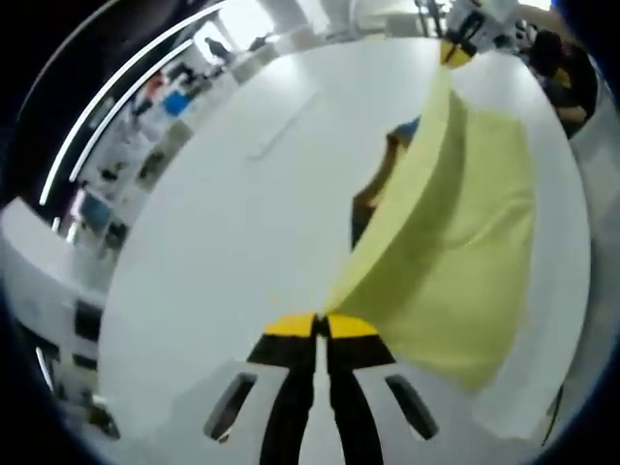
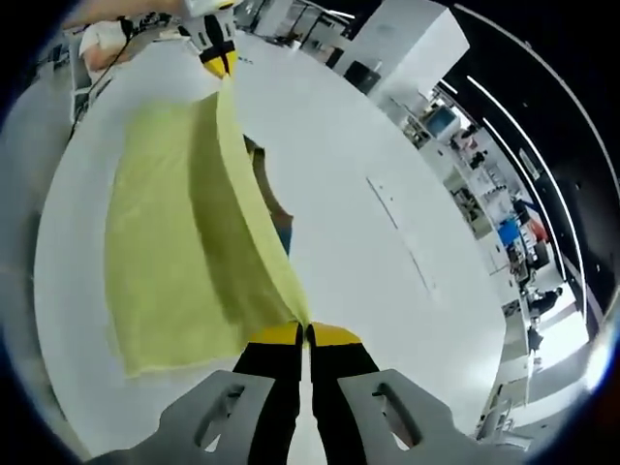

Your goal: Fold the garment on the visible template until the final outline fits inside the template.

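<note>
White round-edged bench [image 1: 223,252] is carrying everything, with a bright open workspace of white pillars and screens blurring past behind it. Pale yellow cloth garment [image 1: 465,252] is hanging lifted off the bench, stretched taut between both tongs. Left tongs [image 1: 321,326] are sitting closed, yellow tips pinching one corner of the garment's top edge. Right tongs [image 2: 306,335] are doing the same on the opposite corner, jaws pressed together on the cloth. Each pair is also showing far off in the other's view, at the garment's far end. Lower part of the garment is draping down and trailing onto the bench. Orange-and-blue thing [image 2: 271,208] is peeking out behind the raised cloth, possibly the template, too hidden to tell.
</note>
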Tool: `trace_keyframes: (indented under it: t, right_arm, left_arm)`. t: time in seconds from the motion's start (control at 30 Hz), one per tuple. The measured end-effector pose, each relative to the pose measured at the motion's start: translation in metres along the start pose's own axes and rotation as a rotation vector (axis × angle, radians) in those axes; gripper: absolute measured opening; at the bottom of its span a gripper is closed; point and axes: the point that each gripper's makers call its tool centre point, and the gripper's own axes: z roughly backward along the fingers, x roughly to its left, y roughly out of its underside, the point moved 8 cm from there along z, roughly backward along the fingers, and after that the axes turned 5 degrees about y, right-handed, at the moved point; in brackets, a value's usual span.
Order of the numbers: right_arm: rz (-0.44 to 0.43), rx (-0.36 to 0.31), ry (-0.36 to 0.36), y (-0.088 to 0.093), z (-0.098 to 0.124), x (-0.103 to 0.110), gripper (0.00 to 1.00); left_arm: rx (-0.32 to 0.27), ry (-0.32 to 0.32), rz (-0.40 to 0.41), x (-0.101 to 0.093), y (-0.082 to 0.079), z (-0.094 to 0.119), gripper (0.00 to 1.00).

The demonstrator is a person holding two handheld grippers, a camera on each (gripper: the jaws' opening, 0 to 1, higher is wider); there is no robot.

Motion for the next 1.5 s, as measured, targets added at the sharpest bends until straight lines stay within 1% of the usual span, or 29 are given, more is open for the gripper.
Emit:
trace_keyframes:
  t: [0.2, 0.33, 0.5, 0.6, 0.87, 1.0, 1.13, 1.2, 1.27, 1.37, 1.43, 1.5]
  right_arm:
    - [-0.006, 0.016, -0.008, 0.005, -0.016, 0.0, 0.03]
    - [-0.006, 0.023, -0.01, 0.006, -0.023, 0.002, 0.03]
    - [-0.021, 0.031, -0.017, 0.009, -0.03, 0.002, 0.03]
    - [-0.054, 0.034, -0.022, 0.013, -0.035, 0.001, 0.03]
    - [-0.06, 0.046, -0.027, 0.017, -0.046, 0.0, 0.03]
    - [-0.056, 0.045, -0.015, 0.017, -0.049, -0.003, 0.05]
    - [-0.047, 0.046, 0.006, 0.019, -0.049, -0.006, 0.06]
    - [-0.057, 0.045, 0.008, 0.019, -0.049, -0.007, 0.08]
    - [-0.062, 0.044, 0.012, 0.02, -0.049, -0.008, 0.1]
    - [-0.062, 0.039, 0.019, 0.02, -0.048, -0.008, 0.12]
    - [-0.065, 0.03, 0.03, 0.019, -0.046, -0.009, 0.16]
    - [-0.069, 0.024, 0.034, 0.018, -0.044, -0.009, 0.18]
  left_arm:
    - [0.023, -0.012, -0.032, 0.0, 0.001, -0.014, 0.0]
    - [0.05, 0.003, -0.051, -0.002, 0.004, -0.022, 0.0]
    - [0.056, 0.009, -0.038, 0.001, 0.008, -0.03, 0.0]
    - [0.056, 0.011, -0.027, 0.003, 0.009, -0.034, 0.0]
    - [0.057, 0.013, -0.007, 0.004, 0.011, -0.043, 0.0]
    - [0.052, 0.011, -0.007, 0.005, 0.011, -0.044, 0.01]
    - [0.032, -0.003, -0.011, 0.009, 0.01, -0.043, 0.0]
    - [0.02, -0.005, -0.005, 0.011, 0.009, -0.042, 0.0]
    - [0.019, -0.022, -0.006, 0.013, 0.008, -0.041, 0.0]
    - [0.015, -0.032, -0.006, 0.014, 0.008, -0.039, 0.0]
    - [0.0, -0.051, 0.009, 0.016, 0.008, -0.035, 0.0]
    - [-0.015, -0.048, 0.022, 0.015, 0.008, -0.032, 0.0]
